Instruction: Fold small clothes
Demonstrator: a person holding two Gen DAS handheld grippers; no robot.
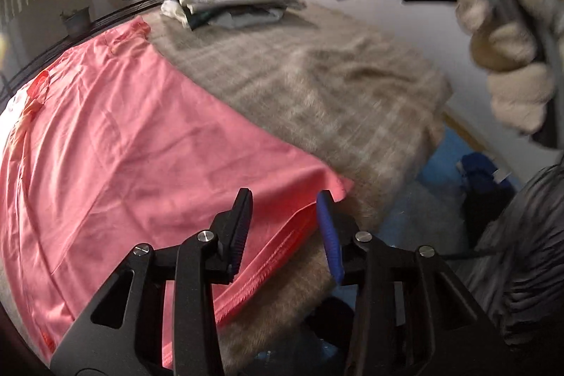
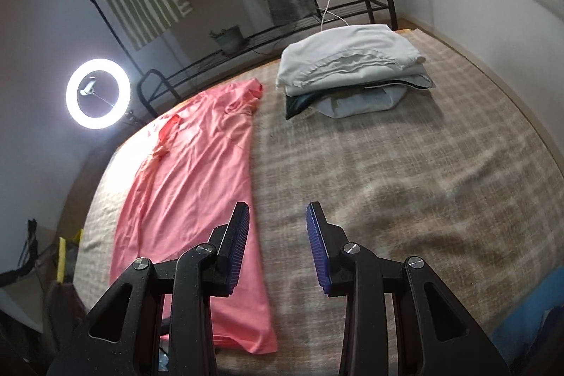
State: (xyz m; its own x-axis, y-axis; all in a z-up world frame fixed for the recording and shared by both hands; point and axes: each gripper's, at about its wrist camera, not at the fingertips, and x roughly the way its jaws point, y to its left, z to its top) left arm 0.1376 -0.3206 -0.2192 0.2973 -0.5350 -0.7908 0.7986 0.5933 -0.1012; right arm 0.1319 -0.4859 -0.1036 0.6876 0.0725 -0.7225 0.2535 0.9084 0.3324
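Both grippers, left (image 1: 285, 217) and right (image 2: 278, 235), jaws parted, empty, above pink shirt (image 2: 197, 185)

My left wrist view looks down close over the pink garment (image 1: 141, 147); my right sits higher. Both share the folded pile (image 2: 352, 69).

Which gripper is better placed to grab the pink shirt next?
Probably the left gripper: its open jaws straddle the pink shirt's near corner. The right gripper hangs open above, beside the shirt's edge.
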